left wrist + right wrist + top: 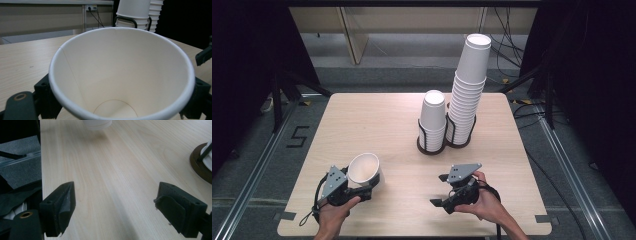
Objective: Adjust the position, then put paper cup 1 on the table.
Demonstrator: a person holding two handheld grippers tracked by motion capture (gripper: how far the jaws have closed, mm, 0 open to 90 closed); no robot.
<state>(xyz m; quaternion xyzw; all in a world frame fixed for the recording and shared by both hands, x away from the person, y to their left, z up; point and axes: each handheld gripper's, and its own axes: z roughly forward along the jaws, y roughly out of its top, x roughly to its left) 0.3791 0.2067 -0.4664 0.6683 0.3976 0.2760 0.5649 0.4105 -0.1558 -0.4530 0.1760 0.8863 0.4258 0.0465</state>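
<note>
Paper cup (364, 168), clamped between the jaws of the left gripper (362, 189) and tilted low over the table's (377, 120) near left corner, apparently bound for the two cup stacks (462, 95), while the right gripper (443, 191) waits wide open and empty.

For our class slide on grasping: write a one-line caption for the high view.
Left gripper holds a paper cup; right gripper is open over the table.

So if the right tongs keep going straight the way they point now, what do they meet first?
Probably the single cup held by the left tongs. The right tongs stand open with nothing between them, bare table ahead until that cup's base; depth is hard to judge.
</note>
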